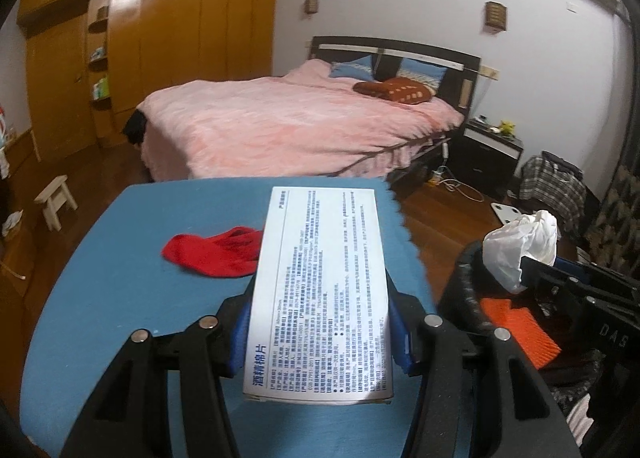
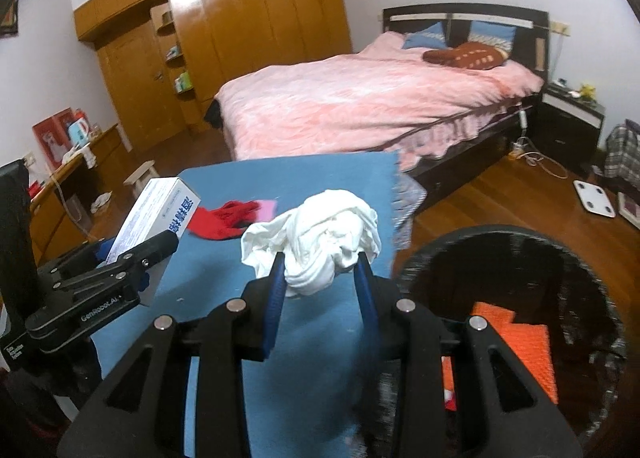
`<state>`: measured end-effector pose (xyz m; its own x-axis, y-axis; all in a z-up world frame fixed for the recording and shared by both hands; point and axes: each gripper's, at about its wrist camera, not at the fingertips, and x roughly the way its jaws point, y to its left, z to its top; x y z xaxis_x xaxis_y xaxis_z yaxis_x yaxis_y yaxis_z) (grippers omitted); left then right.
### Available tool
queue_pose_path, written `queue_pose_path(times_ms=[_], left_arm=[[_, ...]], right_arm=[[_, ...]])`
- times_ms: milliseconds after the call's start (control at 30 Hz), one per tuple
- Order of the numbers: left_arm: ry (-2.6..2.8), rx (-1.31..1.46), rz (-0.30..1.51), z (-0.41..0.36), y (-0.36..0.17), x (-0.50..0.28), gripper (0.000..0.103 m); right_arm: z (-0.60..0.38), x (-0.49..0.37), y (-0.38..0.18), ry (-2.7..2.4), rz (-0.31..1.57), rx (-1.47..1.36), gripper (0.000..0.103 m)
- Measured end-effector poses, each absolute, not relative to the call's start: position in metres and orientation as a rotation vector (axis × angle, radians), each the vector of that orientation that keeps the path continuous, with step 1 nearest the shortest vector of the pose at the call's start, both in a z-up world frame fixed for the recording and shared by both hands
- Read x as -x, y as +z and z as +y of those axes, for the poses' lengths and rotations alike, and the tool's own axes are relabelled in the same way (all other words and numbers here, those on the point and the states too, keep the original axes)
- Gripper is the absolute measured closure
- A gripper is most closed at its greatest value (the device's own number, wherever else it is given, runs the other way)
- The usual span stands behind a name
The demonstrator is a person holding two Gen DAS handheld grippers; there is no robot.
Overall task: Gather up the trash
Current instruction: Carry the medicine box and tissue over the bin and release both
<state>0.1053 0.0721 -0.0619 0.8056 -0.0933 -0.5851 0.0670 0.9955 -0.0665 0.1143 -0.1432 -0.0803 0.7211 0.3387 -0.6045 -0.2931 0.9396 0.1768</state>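
Two pieces of trash are in our grip at once, one per gripper. Our left gripper [image 1: 320,338] is clamped on a white box [image 1: 320,290] printed with Chinese text, held flat between the blue pads above the blue table [image 1: 120,298]. Our right gripper [image 2: 322,278] is closed around a crumpled white wad [image 2: 316,238], paper or thin cloth, we cannot tell which, and carries it near the table's right edge.

Both loads seem lifted for one reason: the black bin [image 2: 600,286] stands just beside the table on the right, mouth open, so each item can be swung over and dropped. We judge the wad is nearer to release, since it hangs close to the rim.

Only the left view lets us read the box's printed face, and it shows the wad from the side, over the bin's near rim. From the right view we get the box's end panel, its tilt in the left gripper, and a look into the bin, where something orange [image 2: 516,346] lies. A red cloth [image 1: 212,254] rests on the table in both views; a pink patch just beside it appears only in the right view.
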Motion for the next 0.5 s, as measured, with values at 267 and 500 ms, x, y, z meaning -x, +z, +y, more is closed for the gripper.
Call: queue_pose_path(times_ms=[267,500], left_arm=[[-0.171,0.001,0.605,0.025,-0.054,-0.106,0.049],[-0.272,-0.033,0.603,-0.028,-0.053,-0.112,0.049]], right_arm=[[-0.204,-0.102,-0.072,0.248,0.647,-0.096,0.070],[-0.255,-0.094,-0.076,0.163,0.640,-0.104,0.070]])
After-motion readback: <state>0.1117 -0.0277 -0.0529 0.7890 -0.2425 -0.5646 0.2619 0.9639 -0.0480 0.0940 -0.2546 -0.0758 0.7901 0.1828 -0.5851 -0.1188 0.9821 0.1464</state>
